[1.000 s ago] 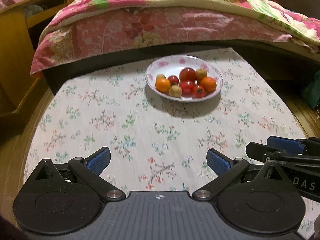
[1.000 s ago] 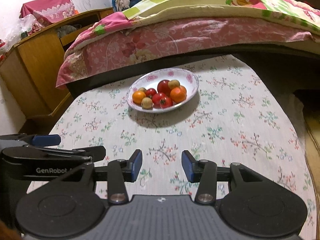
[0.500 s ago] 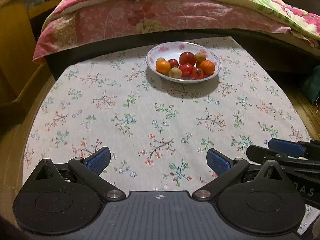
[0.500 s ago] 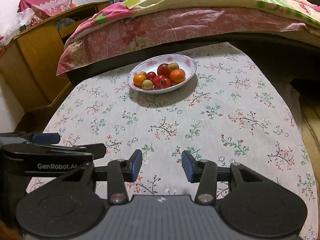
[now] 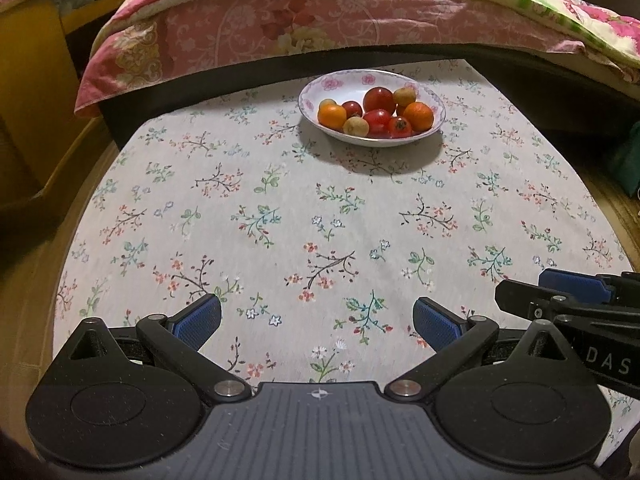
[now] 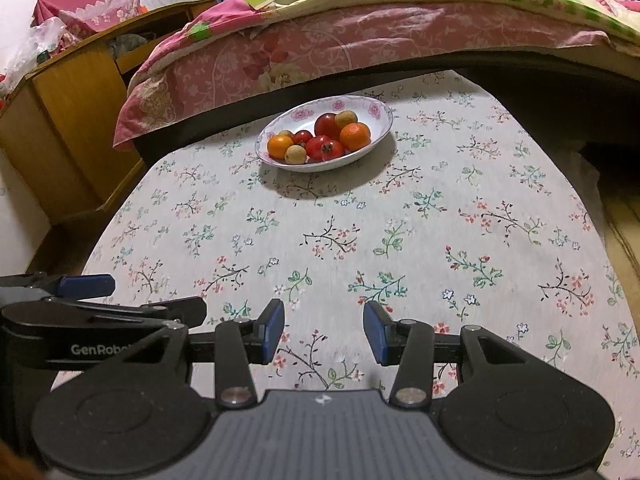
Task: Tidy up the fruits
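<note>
A bedroom in a lived-in home. Bed (image 6: 360, 32) along the far side, piled with a pink floral quilt (image 5: 280, 28) and a green-and-yellow patterned cover. Wooden cabinet (image 6: 72, 112) to the left against a white wall, cluttered on top with a pink cloth and bags. Low table under a flowered tablecloth (image 5: 320, 220) pushed up to the bed, with a flower-rimmed china bowl (image 6: 376, 110) of fruit on it. Wood floor at the edges.
</note>
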Motion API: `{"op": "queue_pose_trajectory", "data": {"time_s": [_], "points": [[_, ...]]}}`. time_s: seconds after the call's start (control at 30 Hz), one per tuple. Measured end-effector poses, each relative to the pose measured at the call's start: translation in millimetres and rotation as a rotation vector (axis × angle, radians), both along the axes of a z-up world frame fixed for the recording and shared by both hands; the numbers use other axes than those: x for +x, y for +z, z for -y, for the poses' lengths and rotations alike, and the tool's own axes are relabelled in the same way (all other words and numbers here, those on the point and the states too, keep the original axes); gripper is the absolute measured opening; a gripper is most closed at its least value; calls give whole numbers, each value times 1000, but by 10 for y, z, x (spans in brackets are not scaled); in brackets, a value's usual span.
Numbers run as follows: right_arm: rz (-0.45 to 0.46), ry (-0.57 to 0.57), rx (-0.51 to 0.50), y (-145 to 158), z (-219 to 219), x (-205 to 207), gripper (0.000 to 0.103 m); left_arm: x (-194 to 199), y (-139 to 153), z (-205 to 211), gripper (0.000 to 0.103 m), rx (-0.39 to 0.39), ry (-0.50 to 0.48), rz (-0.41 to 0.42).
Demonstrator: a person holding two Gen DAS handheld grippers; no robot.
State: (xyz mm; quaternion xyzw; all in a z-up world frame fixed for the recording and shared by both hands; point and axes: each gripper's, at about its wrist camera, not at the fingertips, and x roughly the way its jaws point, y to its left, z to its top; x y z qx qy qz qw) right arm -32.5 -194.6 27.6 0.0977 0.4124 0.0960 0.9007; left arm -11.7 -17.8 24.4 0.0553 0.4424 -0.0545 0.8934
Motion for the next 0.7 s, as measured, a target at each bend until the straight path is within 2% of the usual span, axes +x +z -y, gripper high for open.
{"op": "queue_pose_trajectory", "data": {"time_s": [0.7], "points": [[-16,8,-11,-43,-33,-31,37,-60,-59,2,103,17,12,-24]]}}
